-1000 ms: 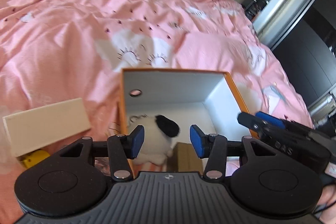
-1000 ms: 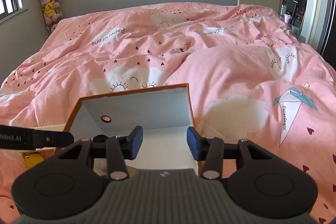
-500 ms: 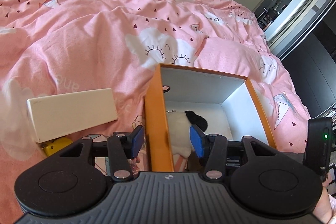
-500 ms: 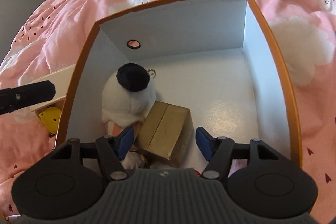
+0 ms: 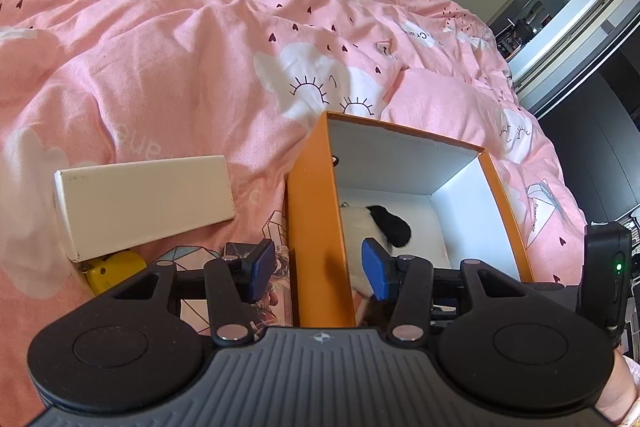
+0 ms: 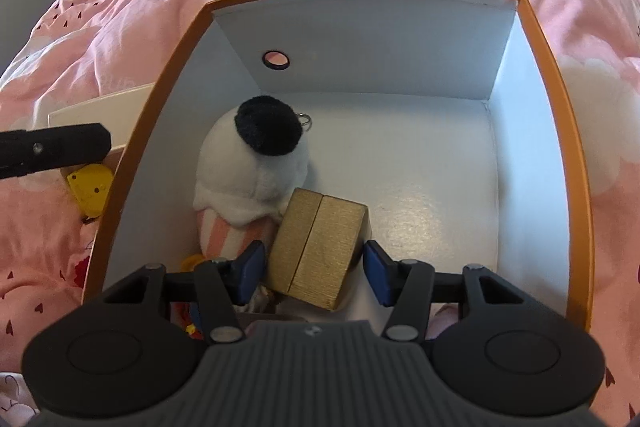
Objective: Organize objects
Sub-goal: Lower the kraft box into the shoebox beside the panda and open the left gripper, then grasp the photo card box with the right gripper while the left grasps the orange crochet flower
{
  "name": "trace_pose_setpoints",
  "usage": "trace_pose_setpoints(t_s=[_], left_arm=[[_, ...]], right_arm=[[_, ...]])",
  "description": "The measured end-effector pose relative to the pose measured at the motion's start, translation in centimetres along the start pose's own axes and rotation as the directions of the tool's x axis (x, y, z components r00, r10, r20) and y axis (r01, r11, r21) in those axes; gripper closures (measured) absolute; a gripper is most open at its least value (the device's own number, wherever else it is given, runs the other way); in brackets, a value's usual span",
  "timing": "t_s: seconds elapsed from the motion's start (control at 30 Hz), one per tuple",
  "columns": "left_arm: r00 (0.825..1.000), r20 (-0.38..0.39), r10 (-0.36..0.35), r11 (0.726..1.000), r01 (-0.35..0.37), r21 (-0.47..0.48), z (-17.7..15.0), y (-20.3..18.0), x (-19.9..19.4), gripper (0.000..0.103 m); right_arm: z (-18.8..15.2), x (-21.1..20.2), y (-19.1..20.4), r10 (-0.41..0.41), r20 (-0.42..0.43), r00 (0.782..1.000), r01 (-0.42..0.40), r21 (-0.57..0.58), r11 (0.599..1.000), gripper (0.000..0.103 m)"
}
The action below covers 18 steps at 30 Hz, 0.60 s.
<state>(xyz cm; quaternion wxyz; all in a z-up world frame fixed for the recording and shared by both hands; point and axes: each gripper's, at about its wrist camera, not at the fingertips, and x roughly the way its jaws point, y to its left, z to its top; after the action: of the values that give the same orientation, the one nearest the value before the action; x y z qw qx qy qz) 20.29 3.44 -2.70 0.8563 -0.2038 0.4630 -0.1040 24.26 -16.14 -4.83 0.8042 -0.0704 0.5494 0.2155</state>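
Observation:
An orange box point(image 6: 536, 75) with a white inside stands on the pink bed. In it lie a white plush point(image 6: 256, 167) with a black tuft and a small gold box point(image 6: 320, 247) leaning on the plush. My right gripper point(image 6: 314, 271) hangs low inside the orange box. Its jaws are closing with the gold box between them, and a slim gap still shows at each pad. My left gripper point(image 5: 318, 269) is open and straddles the left wall of the orange box point(image 5: 316, 211), one pad outside, one inside by the plush point(image 5: 380, 223).
A flat white carton point(image 5: 144, 199) lies left of the orange box, with a yellow toy point(image 5: 116, 269) at its near edge. Picture cards point(image 5: 276, 263) lie under my left gripper. The pink duvet point(image 5: 160, 47) spreads beyond. A door and dark wardrobe stand far right.
My right gripper tipped down from facing the bed into the orange box and sank around the gold box. My left gripper shifted left, so the box's left wall now stands between its jaws.

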Motion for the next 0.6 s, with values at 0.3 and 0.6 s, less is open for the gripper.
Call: trace_pose_setpoints(t_s=[0.3,0.6], left_arm=[[1.000,0.007,0.002,1.000,-0.002,0.005,-0.2,-0.3,-0.4,0.048],[0.999,-0.006,0.032,0.998,-0.032,0.046,-0.1,0.1,-2.2,0.048]], right_arm=[[0.0,0.1,0.4,0.007,-0.034,0.999,-0.008,-0.052,0.999,0.047],[-0.3,-2.1,0.3,-0.002,0.045,0.999,0.003,-0.029,1.000,0.040]])
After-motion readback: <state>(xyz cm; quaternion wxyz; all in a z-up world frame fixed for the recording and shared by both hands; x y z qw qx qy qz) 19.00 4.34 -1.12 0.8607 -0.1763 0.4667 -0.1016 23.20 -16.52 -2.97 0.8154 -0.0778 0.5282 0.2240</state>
